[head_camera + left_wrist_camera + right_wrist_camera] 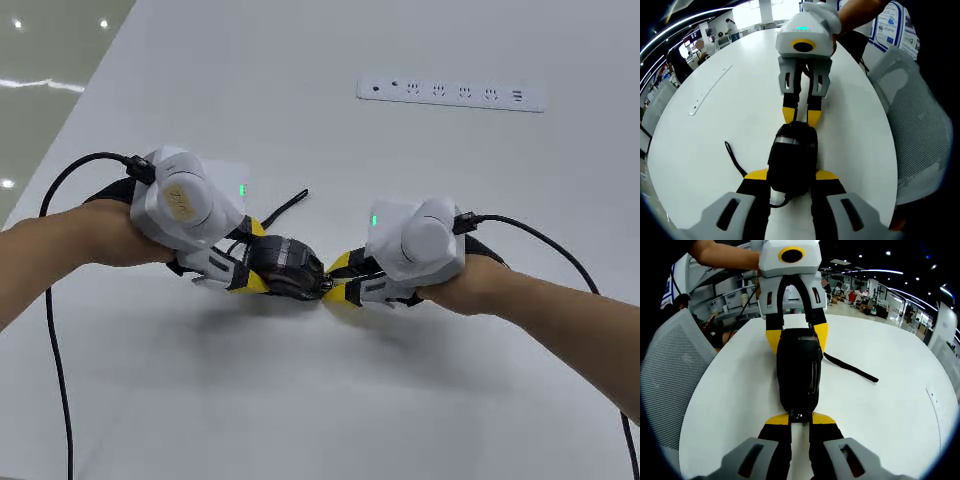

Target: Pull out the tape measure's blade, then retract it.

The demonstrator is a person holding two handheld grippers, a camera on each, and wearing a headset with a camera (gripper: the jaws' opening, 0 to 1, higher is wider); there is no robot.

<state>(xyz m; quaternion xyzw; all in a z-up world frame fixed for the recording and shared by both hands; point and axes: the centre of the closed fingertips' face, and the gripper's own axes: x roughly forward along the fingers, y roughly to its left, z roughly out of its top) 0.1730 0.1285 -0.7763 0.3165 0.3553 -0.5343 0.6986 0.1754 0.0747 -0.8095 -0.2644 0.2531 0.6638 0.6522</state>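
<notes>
A black tape measure (287, 266) lies on the white table (300, 400) between the two grippers. My left gripper (255, 255) is shut on its body, one yellow fingertip on each side (792, 175). From the other side my right gripper (335, 280) meets the case's front end, its jaws pressed together on the blade's end hook (800, 418). No length of blade shows outside the case (799, 367). The tape's black wrist strap (285, 208) trails loose over the table.
A white power strip (450, 93) lies at the table's far side. Black cables (55, 330) run back from both grippers along the person's arms. A grey mesh chair (910, 115) stands off the table's edge. People and desks fill the room behind.
</notes>
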